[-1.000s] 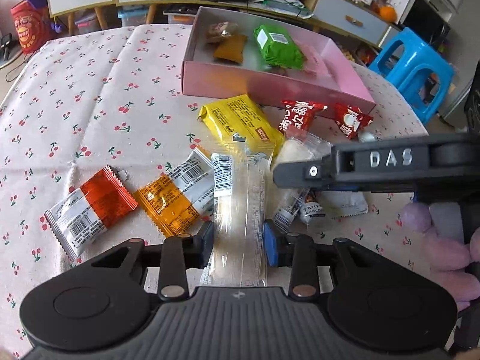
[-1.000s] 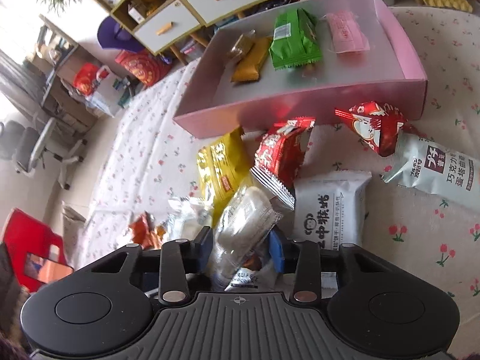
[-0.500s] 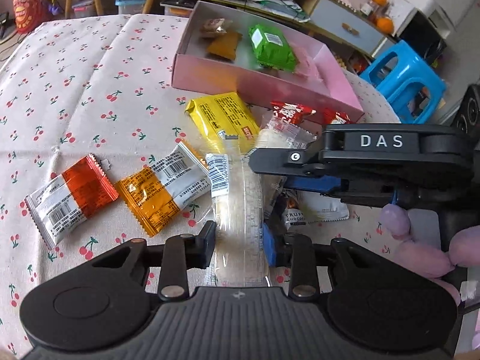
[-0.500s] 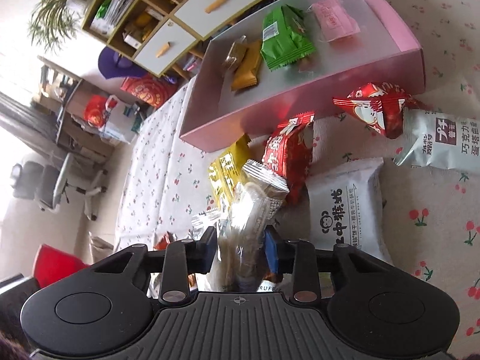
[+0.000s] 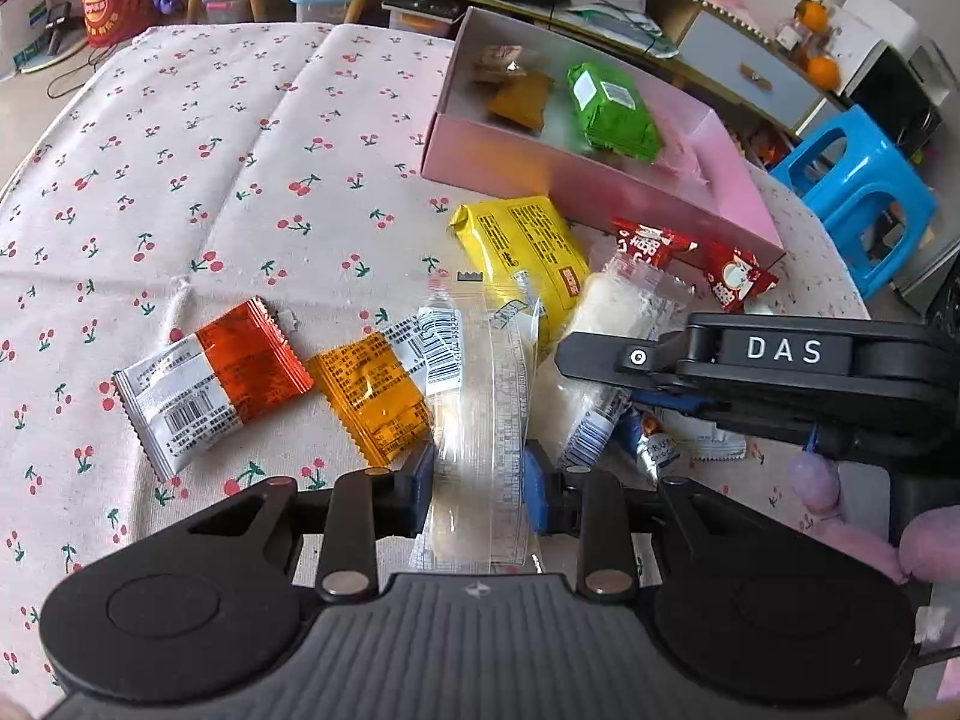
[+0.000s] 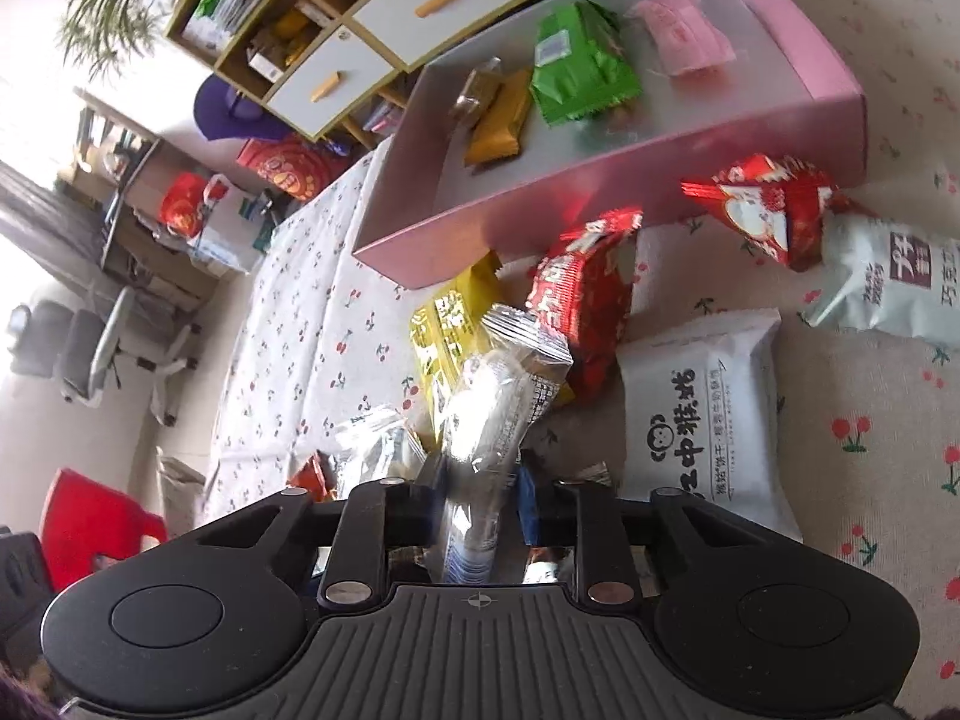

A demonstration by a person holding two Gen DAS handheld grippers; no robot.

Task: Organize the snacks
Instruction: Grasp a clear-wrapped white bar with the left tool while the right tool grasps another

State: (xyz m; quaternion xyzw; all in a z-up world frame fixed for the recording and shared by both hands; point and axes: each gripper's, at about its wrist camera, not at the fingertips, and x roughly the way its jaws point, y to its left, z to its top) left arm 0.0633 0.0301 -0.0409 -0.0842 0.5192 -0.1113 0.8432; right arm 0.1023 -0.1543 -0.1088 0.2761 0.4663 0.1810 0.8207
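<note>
While the left gripper clamps a long clear wrapper at lower centre, a pink box sits upper right on the cherry tablecloth. Seen from the right wrist, the right gripper is closing on a clear packet at centre, below that box.

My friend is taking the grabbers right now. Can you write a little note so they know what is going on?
Left hand-held gripper: shut on a long clear packet.
Right hand-held gripper: jaws closing on a clear-wrapped snack between them.
Done: a green pack, a brown bar, a small clear-wrapped piece and a pink packet lie in the pink box.
Left: both held snacks, plus the yellow pack, red packs, white packs and orange packets on the cherry tablecloth.
</note>
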